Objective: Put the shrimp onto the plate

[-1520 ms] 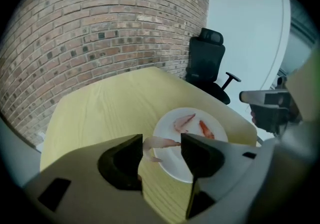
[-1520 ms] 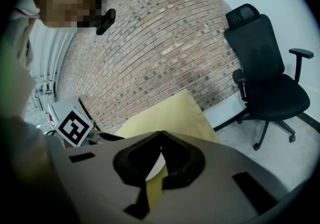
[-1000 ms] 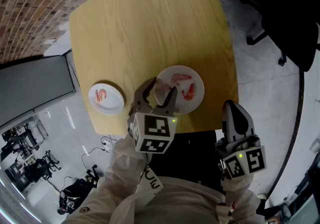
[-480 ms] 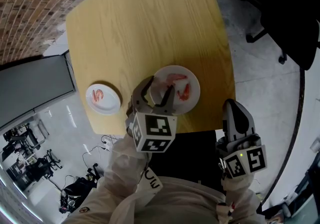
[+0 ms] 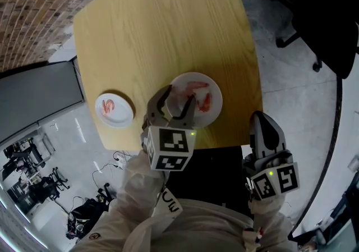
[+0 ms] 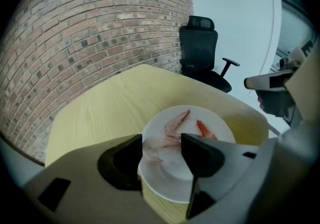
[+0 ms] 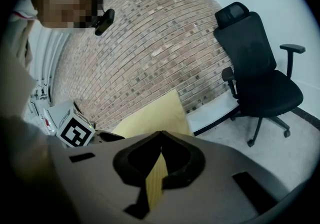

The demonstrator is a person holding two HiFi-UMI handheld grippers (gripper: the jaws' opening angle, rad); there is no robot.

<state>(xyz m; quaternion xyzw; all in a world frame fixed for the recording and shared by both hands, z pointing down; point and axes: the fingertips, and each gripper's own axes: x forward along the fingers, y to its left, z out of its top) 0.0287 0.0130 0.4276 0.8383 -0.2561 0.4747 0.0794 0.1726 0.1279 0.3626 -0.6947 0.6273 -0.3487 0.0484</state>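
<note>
A large white plate (image 5: 216, 92) sits near the front edge of the yellow wooden table (image 5: 162, 26). It holds a red shrimp (image 5: 205, 102), a pink shrimp (image 5: 197, 85) and a pale shrimp (image 6: 159, 144). My left gripper (image 5: 179, 97) hovers open over the plate's left side, and in the left gripper view (image 6: 162, 140) the pale shrimp lies on the plate between its jaws. A small white plate (image 5: 122, 116) at the table's left holds one shrimp (image 5: 107, 106). My right gripper (image 5: 259, 119) is shut with nothing in it, off the table to the right.
A black office chair (image 7: 255, 68) stands on the grey floor beyond the table's right side. A brick wall (image 6: 90, 33) runs behind the table. A dark cabinet (image 5: 39, 99) stands left of the table.
The table and plates have slid slightly left in the head view. The left gripper stays open over the large plate. The right gripper has not moved.
</note>
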